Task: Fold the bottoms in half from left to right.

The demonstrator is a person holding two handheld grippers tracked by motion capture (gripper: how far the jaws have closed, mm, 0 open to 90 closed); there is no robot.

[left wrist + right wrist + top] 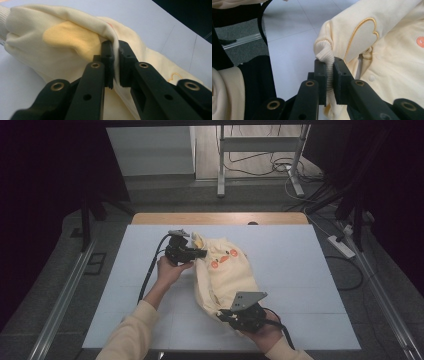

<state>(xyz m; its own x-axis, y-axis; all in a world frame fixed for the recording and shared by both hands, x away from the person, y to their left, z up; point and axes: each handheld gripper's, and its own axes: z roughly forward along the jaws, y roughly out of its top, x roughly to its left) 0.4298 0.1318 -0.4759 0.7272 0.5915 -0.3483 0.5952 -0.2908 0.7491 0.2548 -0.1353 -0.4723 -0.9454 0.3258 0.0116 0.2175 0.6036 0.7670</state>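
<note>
Soft cream fleece garment (225,270) rumpled on white table (300,270), left gripper (115,63) pinching a fabric fold, right gripper (329,75) clamping ribbed cuff (327,62)

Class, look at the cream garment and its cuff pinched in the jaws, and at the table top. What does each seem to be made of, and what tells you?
Cream garment: soft knit fabric, probably cotton fleece; matte, folds loosely, stitched outline.
Cuff: ribbed knit, likely stretchy; parallel ridges show.
Table top: smooth pale sheet, maybe laminate or board; faint sheen, thin seams.
</note>
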